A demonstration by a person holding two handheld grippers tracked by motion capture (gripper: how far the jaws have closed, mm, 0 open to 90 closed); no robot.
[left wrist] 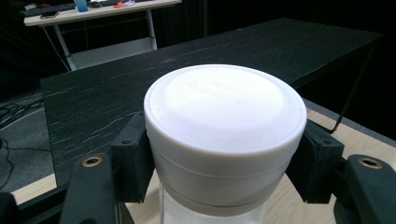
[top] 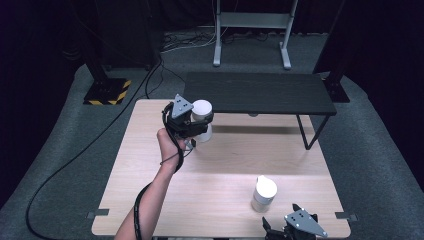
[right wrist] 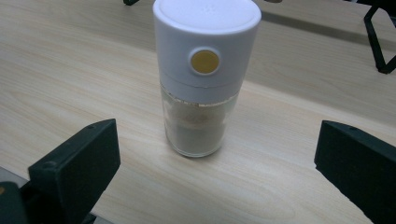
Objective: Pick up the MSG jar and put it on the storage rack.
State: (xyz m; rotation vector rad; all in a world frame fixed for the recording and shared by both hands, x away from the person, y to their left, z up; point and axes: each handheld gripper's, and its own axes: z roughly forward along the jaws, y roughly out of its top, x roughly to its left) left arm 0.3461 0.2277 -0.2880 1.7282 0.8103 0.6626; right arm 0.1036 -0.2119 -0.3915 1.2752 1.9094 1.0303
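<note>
Two white-capped jars are in play. One jar (top: 202,116) is clenched at its cap by the left gripper (top: 192,122), held near the front edge of the low black shelf (top: 260,93) at the far side of the desk (top: 220,165); from the high view I cannot tell whether its base is lifted clear of the desk or resting on it. The other, a grinder jar (top: 263,193), stands upright near the desk's front right, and the right gripper (right wrist: 215,172) sits released before it, jaws spread wide to either side without touching. As I judge it, the main risk is on the left: the jaws bite only the smooth plastic cap (left wrist: 224,116), so the clear body below could twist loose or slip if the hand tilts. The grinder jar is tall and narrow, so a jaw nudging it could tip it over. Both caps are matte white cylinders over clear bodies; the grinder's cap bears a round yellow button (right wrist: 205,61) and pale powder shows inside. The desk is light wood grain, the shelf dark and streaked.
</note>
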